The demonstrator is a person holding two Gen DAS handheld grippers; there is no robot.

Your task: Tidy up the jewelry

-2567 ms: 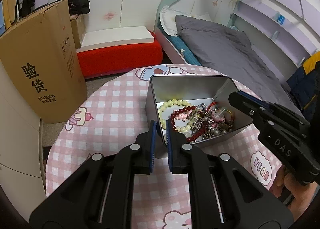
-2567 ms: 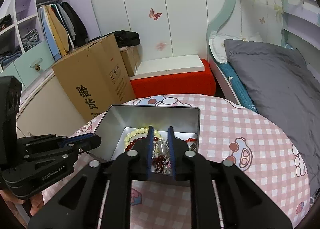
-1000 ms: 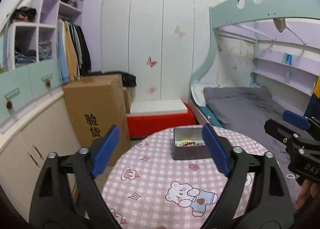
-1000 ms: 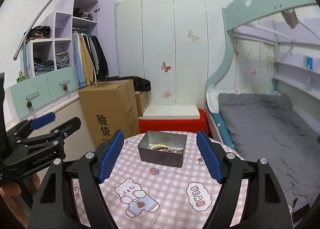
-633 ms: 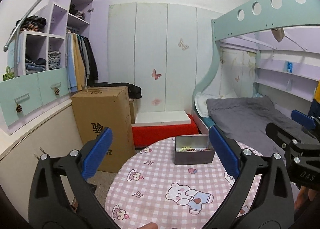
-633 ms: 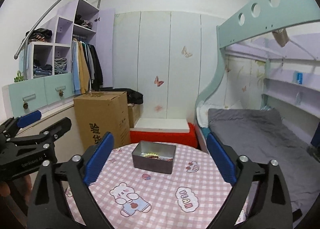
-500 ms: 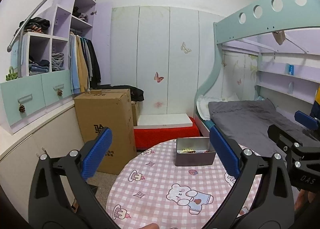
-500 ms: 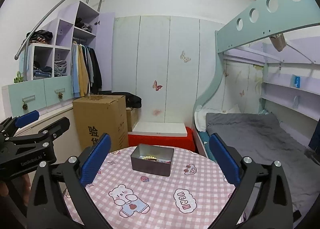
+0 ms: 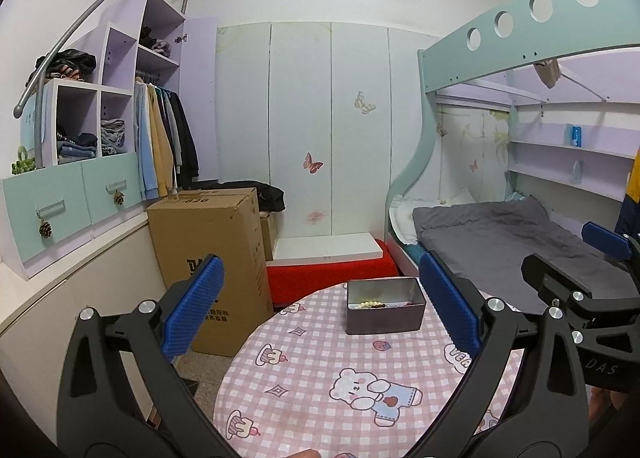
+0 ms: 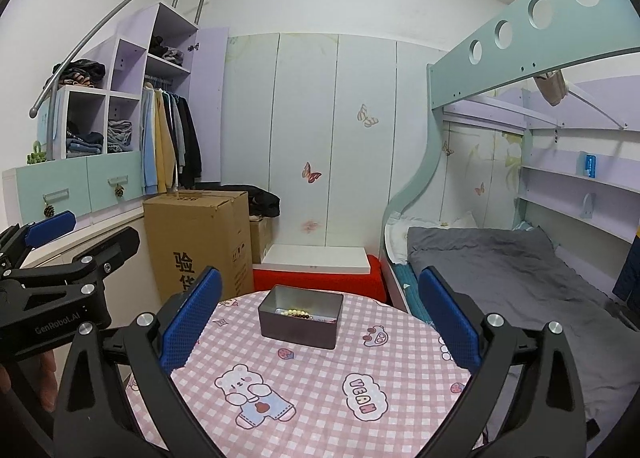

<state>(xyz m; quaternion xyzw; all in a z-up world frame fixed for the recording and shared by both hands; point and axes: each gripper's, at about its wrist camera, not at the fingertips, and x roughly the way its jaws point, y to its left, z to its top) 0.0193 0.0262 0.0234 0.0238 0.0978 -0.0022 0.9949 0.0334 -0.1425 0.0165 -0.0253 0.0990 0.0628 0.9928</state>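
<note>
Above the near edge of the round pink-checked table (image 10: pixel 320 378), I have the left gripper (image 9: pixel 320 310) and right gripper (image 10: pixel 320 312) spread wide, blue pads holding nothing, both well back from the work. Beyond them, the grey rectangular metal tin (image 10: pixel 300 316) sits toward the table's far side, with the beaded bracelets (image 10: pixel 294 313) piled inside. I judge the gathering done; I see no loose jewelry left on the cloth.
</note>
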